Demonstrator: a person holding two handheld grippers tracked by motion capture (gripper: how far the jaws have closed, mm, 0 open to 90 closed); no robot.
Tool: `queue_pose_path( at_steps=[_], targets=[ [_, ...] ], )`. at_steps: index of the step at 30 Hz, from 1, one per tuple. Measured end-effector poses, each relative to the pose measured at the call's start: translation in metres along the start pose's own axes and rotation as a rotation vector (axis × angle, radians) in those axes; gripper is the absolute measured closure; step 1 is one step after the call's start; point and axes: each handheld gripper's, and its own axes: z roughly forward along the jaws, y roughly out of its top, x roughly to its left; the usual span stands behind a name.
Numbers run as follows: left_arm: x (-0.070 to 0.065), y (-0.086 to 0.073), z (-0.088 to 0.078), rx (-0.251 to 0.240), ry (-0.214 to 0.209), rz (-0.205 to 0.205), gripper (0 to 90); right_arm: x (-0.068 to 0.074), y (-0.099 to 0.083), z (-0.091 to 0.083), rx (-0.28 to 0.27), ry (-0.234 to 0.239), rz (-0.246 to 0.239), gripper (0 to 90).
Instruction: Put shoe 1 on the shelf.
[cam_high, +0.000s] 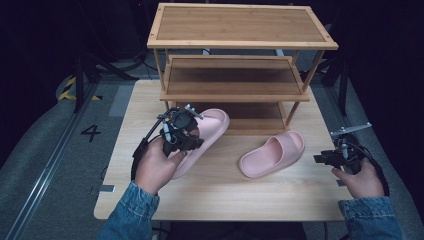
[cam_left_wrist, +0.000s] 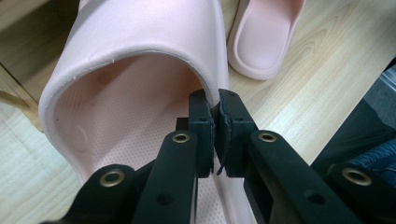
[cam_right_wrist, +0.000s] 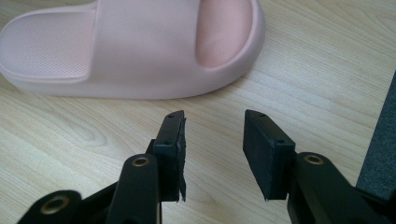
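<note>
Two pink foam slippers are here. My left gripper (cam_high: 192, 142) is shut on the strap edge of the left slipper (cam_high: 210, 127), holding it lifted and tilted over the table; up close the pads pinch the strap's rim (cam_left_wrist: 205, 88). The other slipper (cam_high: 272, 154) lies flat on the table (cam_high: 220, 195) near the middle right, also seen as a slipper (cam_left_wrist: 266, 42) beyond the held one. My right gripper (cam_high: 320, 159) hovers near the table's right edge, open and empty, its jaws pointing at that resting slipper (cam_right_wrist: 140, 51).
A three-tier bamboo shoe rack (cam_high: 240, 45) stands at the back of the table, its lower shelves bare. The wooden tabletop (cam_right_wrist: 303, 70) runs to a right edge with grey floor (cam_high: 395, 165) beyond. Dark stands and cables sit behind.
</note>
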Motion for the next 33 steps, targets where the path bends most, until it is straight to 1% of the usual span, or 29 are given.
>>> queue_pose_path(
  at_steps=[2,3,5,6,7,9,11,13,15,16,18,19,21,22,23,26,28,31,33],
  targets=[
    [0.0,0.005,-0.004,0.008,-0.004,0.017,84.7,0.0,0.0,0.0,0.001,0.001,0.001,59.7],
    [0.0,0.005,-0.004,0.008,-0.004,0.017,84.7,0.0,0.0,0.0,0.0,0.0,0.001,59.6],
    [0.0,0.009,-0.007,0.004,-0.014,0.031,84.7,0.0,0.0,-0.001,0.0,0.0,0.004,59.6],
    [0.0,0.01,-0.008,-0.003,-0.02,0.027,84.7,0.0,0.0,-0.001,-0.001,-0.001,0.003,59.6],
    [0.001,0.013,-0.011,0.002,-0.022,0.047,84.7,0.0,-0.001,-0.002,-0.004,0.0,0.006,59.6],
    [0.001,0.015,-0.012,-0.002,-0.029,0.053,84.7,-0.001,-0.002,-0.002,-0.003,-0.001,0.005,59.6],
    [0.002,0.02,-0.015,0.004,-0.029,0.076,84.7,-0.002,-0.004,-0.003,-0.003,-0.003,0.009,59.5],
    [0.001,0.024,-0.017,0.013,-0.015,0.092,84.7,-0.003,-0.005,-0.004,-0.005,-0.005,0.012,59.5],
    [0.0,0.026,-0.019,0.013,-0.01,0.1,84.7,-0.003,-0.007,-0.005,-0.005,-0.004,0.016,59.5],
    [0.0,0.028,-0.019,0.008,-0.008,0.098,84.7,-0.003,-0.008,-0.005,-0.005,-0.005,0.018,59.5],
    [0.0,0.034,-0.023,0.004,-0.004,0.112,84.7,-0.005,-0.012,-0.006,-0.004,-0.009,0.026,59.5],
    [-0.001,0.036,-0.023,-0.002,-0.003,0.11,84.7,-0.005,-0.014,-0.007,-0.003,-0.01,0.031,59.6],
    [0.0,0.041,-0.025,-0.005,0.004,0.122,84.7,-0.007,-0.017,-0.009,-0.002,-0.012,0.038,59.6],
    [0.0,0.041,-0.025,-0.005,0.004,0.122,84.6,-0.007,-0.017,-0.009,-0.002,-0.012,0.038,59.6],
    [0.0,0.044,-0.025,-0.009,0.014,0.125,84.6,-0.008,-0.02,-0.01,-0.002,-0.018,0.042,59.7],
    [0.003,0.054,-0.025,-0.007,0.03,0.131,84.5,-0.008,-0.025,-0.014,-0.012,-0.029,0.047,59.8],
    [0.005,0.059,-0.026,-0.009,0.032,0.134,84.5,-0.006,-0.027,-0.018,-0.014,-0.037,0.044,59.8],
    [0.009,0.071,-0.026,-0.012,0.035,0.139,84.5,-0.004,-0.031,-0.022,-0.018,-0.044,0.046,59.9],
    [0.01,0.077,-0.025,-0.014,0.041,0.156,84.4,-0.004,-0.034,-0.024,-0.021,-0.041,0.053,59.8]
  ],
)
